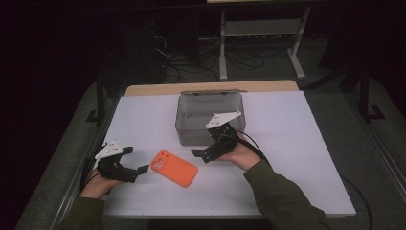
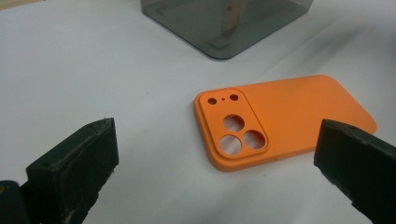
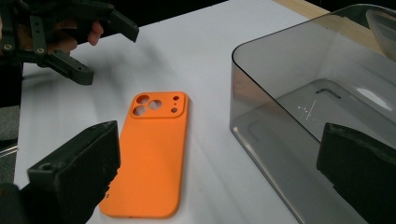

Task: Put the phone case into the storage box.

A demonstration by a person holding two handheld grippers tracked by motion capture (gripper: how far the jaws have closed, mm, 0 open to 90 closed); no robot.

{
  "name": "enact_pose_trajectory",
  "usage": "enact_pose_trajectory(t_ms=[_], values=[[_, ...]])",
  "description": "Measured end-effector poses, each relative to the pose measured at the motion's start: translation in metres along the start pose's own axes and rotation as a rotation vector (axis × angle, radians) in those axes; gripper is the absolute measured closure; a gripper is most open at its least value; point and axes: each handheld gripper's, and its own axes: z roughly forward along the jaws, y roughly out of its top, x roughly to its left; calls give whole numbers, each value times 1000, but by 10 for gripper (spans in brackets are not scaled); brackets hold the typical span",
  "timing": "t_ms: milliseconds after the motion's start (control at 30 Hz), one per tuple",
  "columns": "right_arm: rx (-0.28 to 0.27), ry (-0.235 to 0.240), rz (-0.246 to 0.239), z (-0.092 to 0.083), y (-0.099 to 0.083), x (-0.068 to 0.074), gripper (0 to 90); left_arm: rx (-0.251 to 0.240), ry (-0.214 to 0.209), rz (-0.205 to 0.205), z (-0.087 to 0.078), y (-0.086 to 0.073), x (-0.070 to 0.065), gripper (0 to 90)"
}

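Surface (image 1: pixel 297 158): white top, takes up the middle and lower part of the high view; a wooden edge shows along its far side.
Storage box (image 1: pixel 210 118): smoky translucent plastic, lid off, standing upright at frame centre toward the far edge of the surface. In the right gripper view its near wall runs along the right half of the frame, just beside the case but apart from it.
Phone case (image 1: pixel 174 167): orange, lying flat with its back up, lower centre of the high view, between the two grippers and touching neither. Camera cut-outs sit at its upper-left end there.
Right gripper (image 1: pixel 209 143): held in the hand at frame centre, just below the box's near wall, pointing lower left toward the case. Jaws spread wide, nothing between them.
Left gripper (image 1: pixel 135 160): lower left of the high view, tips just left of the case's camera end. Jaws wide apart, holding nothing.
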Motion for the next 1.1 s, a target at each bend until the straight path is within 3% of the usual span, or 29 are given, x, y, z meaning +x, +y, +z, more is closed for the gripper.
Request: enact_pose_trajectory(t_ms=[1100], values=[[0, 50, -13, 41, 18, 16, 0, -8, -9, -3, -1, 1, 0, 0]])
